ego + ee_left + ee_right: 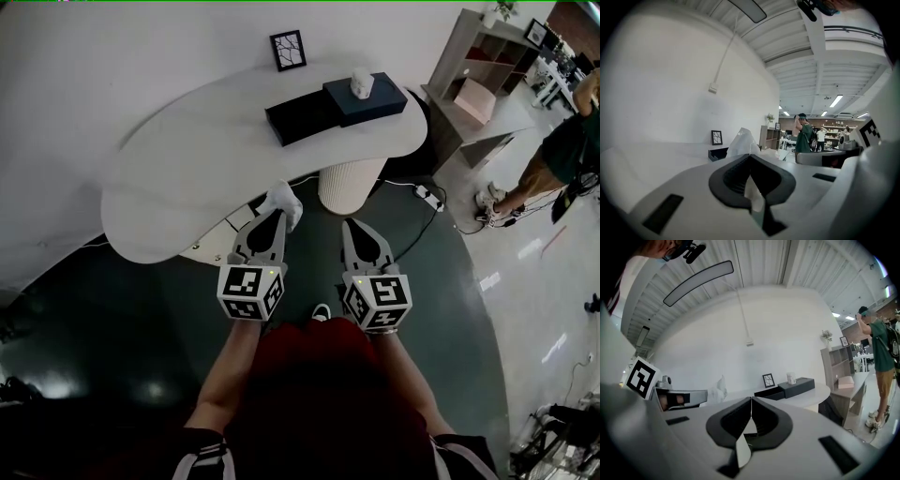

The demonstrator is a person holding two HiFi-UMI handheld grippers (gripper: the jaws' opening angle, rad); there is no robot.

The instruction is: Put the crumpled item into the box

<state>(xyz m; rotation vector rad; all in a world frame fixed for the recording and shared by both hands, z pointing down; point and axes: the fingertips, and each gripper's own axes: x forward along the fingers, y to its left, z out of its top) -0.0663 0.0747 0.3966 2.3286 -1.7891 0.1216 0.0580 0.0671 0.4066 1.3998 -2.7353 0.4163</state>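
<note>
A white crumpled tissue (282, 199) sticks out of my left gripper (278, 216), which is shut on it just off the near edge of the white table (187, 169). In the left gripper view the tissue (742, 141) rises above the closed jaws. The open black box (300, 117) lies at the far side of the table, beside a dark tissue box (367, 98). My right gripper (356, 227) hangs to the right of the left one, shut and holding nothing. From the right gripper view I see the tissue (721, 386) and the black box (768, 392).
A framed picture (288, 50) leans on the wall behind the box. The table stands on a ribbed white pedestal (351, 184). A shelf unit (480, 77) and a person in a green shirt (568, 141) are at the right. A power strip (427, 195) lies on the dark floor.
</note>
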